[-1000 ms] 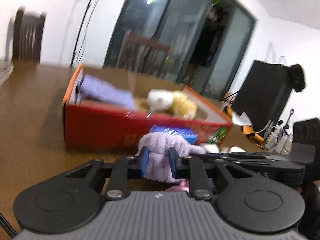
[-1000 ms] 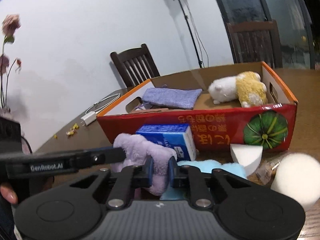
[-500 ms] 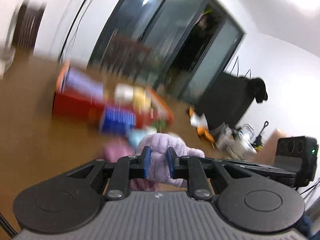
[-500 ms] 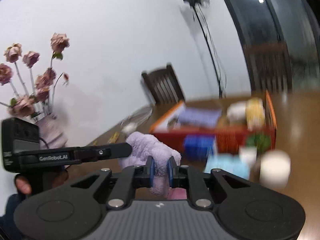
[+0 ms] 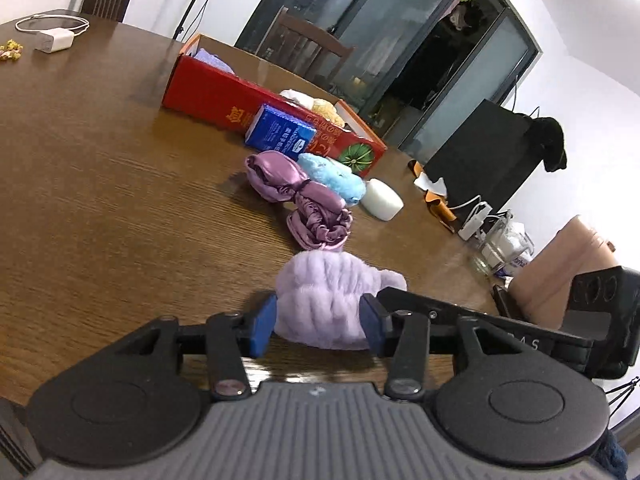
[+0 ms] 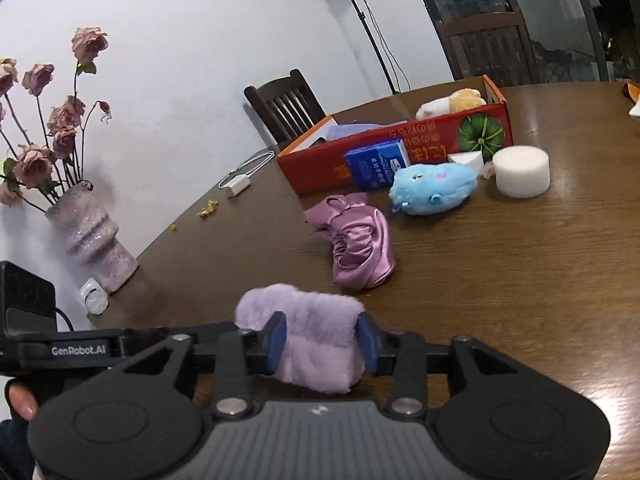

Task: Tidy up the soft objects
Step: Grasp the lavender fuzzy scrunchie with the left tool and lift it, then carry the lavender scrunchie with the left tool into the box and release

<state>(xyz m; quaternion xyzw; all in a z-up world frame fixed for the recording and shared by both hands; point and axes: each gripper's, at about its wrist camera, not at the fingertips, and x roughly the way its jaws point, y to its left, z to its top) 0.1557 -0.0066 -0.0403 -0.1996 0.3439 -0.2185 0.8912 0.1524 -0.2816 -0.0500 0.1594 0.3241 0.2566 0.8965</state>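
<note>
A lilac fluffy cloth (image 5: 328,280) (image 6: 304,304) lies on the brown table near its front edge. It sits between the blue pads of both grippers. My left gripper (image 5: 316,316) and my right gripper (image 6: 320,336) meet at it from opposite sides, and both sets of jaws are opening. The fluff fills the gaps and looks no longer squeezed. Farther off lie a purple satin scrunchie (image 5: 304,200) (image 6: 360,248), a blue plush toy (image 5: 332,176) (image 6: 432,188) and a white sponge (image 5: 382,198) (image 6: 520,172). The red box (image 5: 224,100) (image 6: 320,164) holds a white-and-yellow plush (image 6: 452,104).
A blue tissue pack (image 5: 280,132) (image 6: 372,168) leans on the box front. A vase of dried roses (image 6: 92,248) stands at the table's left edge, a white charger (image 5: 52,40) lies beyond it. A glass jar (image 5: 500,248) stands at the right edge. Chairs ring the table.
Both grippers drew back from the red box toward the table's near edge, carrying the lilac cloth. Their jaws, pinched tight on it before, now stand wider and the cloth has puffed out.
</note>
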